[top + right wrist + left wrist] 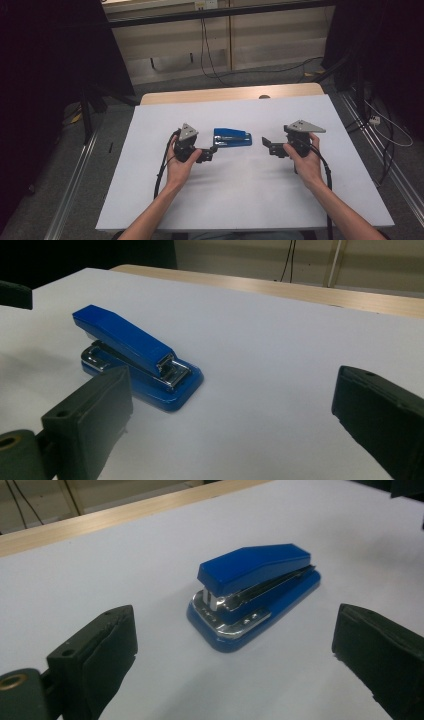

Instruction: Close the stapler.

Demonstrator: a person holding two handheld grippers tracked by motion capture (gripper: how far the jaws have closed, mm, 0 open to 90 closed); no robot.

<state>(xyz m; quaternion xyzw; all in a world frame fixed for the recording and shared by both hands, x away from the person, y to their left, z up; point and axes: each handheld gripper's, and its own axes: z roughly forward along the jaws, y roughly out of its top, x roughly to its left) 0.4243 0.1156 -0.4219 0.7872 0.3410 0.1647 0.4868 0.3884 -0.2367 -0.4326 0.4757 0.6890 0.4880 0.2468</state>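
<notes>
Nearest the bottom edge of the high view, two forearms are seen coming in over the white surface [240,200], each hand wrapped around a tool. The left tool [212,151] is held left of centre with its jaws pointed right, and the right tool [266,144] is held right of centre with its jaws pointed left, so the two are aimed at each other. Both sets of jaws are spread wide apart with nothing pinched between them; in both gripper views the black pads are parked at the two sides of the frame with bare surface in between.

A bit farther in, the blue stapler [233,137] is found lying flat on its base, about mid-surface, between the two tools and slightly beyond their tips. It's just beside the left tool's jaws and a little apart from the right tool's. It isn't touched by anything. From the left gripper view the stapler [252,595] is seen hinge end first, chrome bits showing; from the right gripper view the stapler [137,356] is seen sitting left of centre.

Past that, a wooden strip [230,94] is seen along the far edge, then floor and cables.
</notes>
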